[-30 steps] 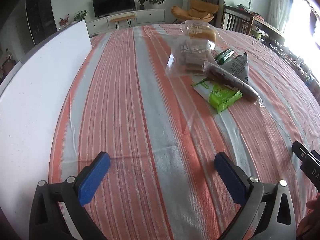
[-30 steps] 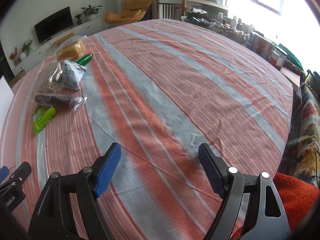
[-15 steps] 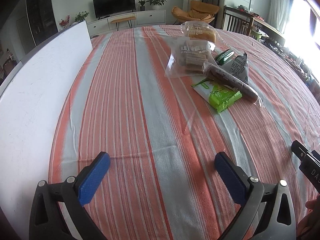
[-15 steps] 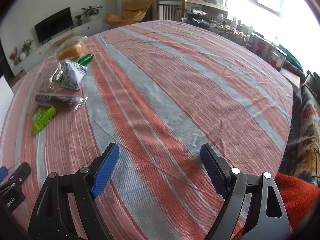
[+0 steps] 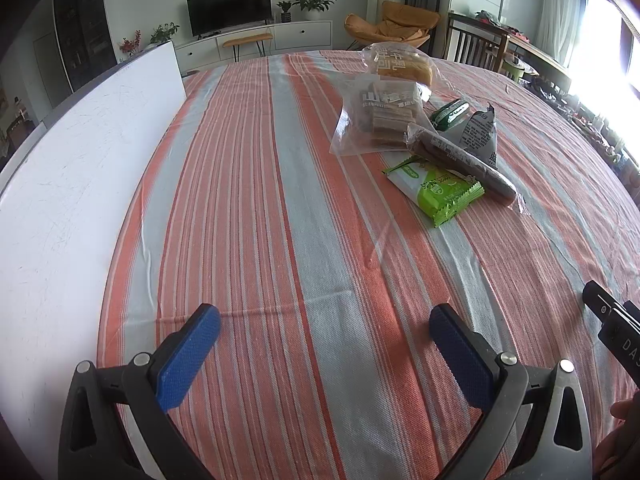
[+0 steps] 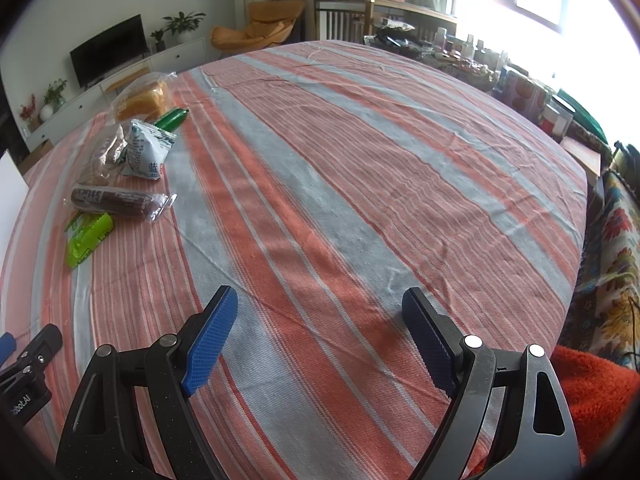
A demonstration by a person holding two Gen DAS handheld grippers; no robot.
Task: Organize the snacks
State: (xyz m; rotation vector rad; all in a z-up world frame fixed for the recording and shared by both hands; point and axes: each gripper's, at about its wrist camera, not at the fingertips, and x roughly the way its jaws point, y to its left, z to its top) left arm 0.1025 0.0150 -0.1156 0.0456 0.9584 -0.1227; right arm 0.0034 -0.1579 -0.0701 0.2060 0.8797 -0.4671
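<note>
A cluster of snacks lies on the striped tablecloth [image 5: 280, 240]: a bright green wafer packet [image 5: 438, 190], a long brown sausage-like roll in clear wrap [image 5: 460, 158], a clear bag of brown bars [image 5: 380, 116], a bagged bread loaf [image 5: 400, 64], a white-blue pouch [image 5: 482, 136] and a dark green packet [image 5: 450, 112]. My left gripper [image 5: 324, 320] is open and empty, well short of the cluster. In the right wrist view the snacks sit at far left: green packet [image 6: 88, 238], brown roll [image 6: 116, 200], white pouch [image 6: 146, 152]. My right gripper [image 6: 320, 300] is open and empty over bare cloth.
A large white board [image 5: 72, 184] runs along the table's left side. Bottles and boxes [image 6: 524, 92] crowd the far right edge by the window. A patterned cloth [image 6: 616, 248] and an orange-red fabric [image 6: 592, 392] lie beyond the right edge. Part of the other gripper [image 5: 612, 320] shows at right.
Both grippers have held almost still. The view in the left wrist camera drifted slightly, with the snacks a touch lower in frame.
</note>
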